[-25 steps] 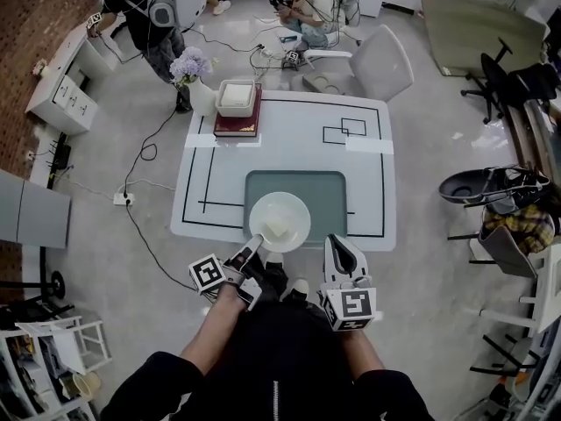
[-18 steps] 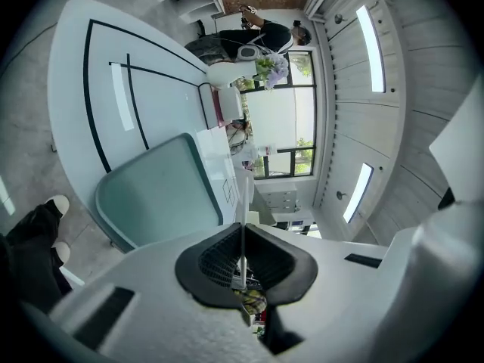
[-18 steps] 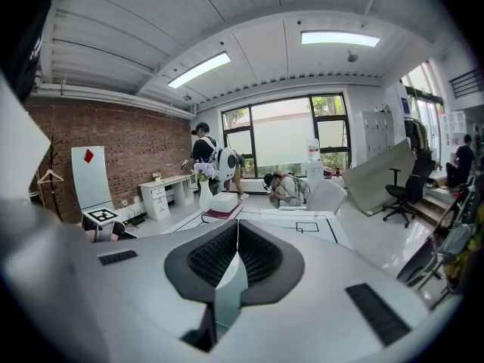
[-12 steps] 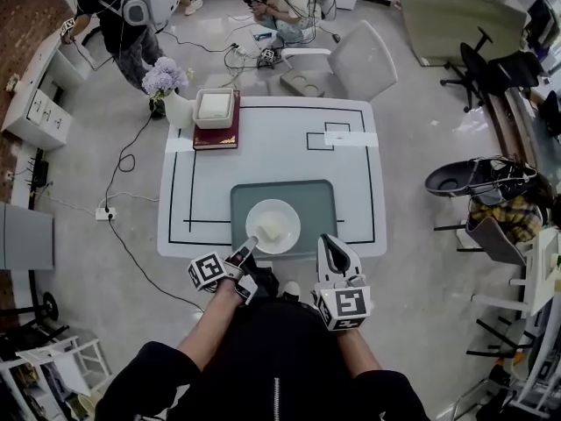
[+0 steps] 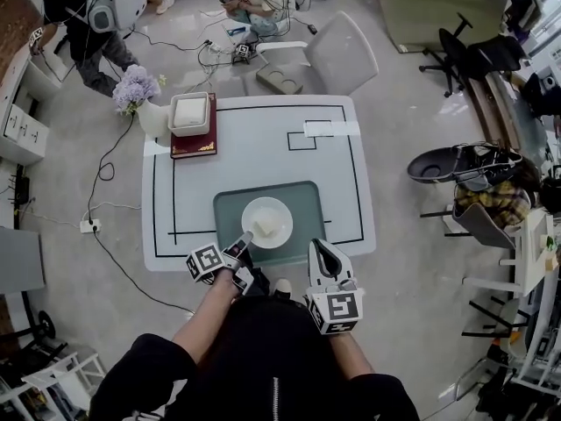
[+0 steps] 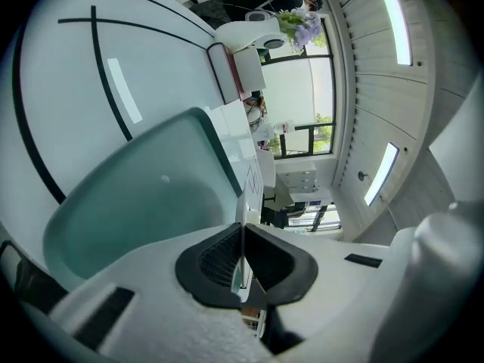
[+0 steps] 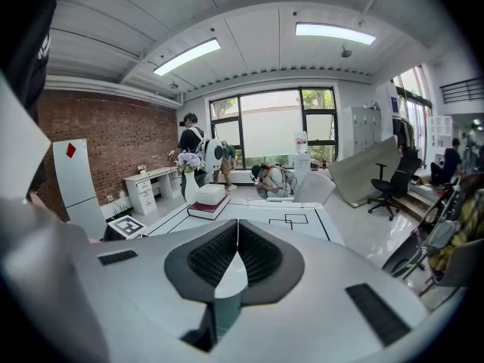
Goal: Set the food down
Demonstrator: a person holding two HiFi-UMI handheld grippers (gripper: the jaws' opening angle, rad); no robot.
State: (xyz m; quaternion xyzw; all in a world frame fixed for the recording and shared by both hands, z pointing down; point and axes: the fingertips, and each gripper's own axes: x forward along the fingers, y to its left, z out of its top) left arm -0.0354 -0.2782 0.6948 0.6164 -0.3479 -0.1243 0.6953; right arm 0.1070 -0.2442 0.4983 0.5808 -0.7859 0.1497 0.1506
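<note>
**Almost down, only the release to come**

The left gripper (image 5: 246, 237) stays pinched on the near rim of the plate (image 5: 267, 222), with the pale food (image 5: 263, 227) sitting mid-plate. In the last second the plate has come in from the table's (image 5: 263, 139) near edge to sit squarely over the green mat (image 5: 307, 209). Letting go looks next. The right gripper (image 5: 321, 248) is closed and empty, hanging off the near edge.

Pale food (image 5: 264, 227) rests on a white plate (image 5: 280, 210).
</note>
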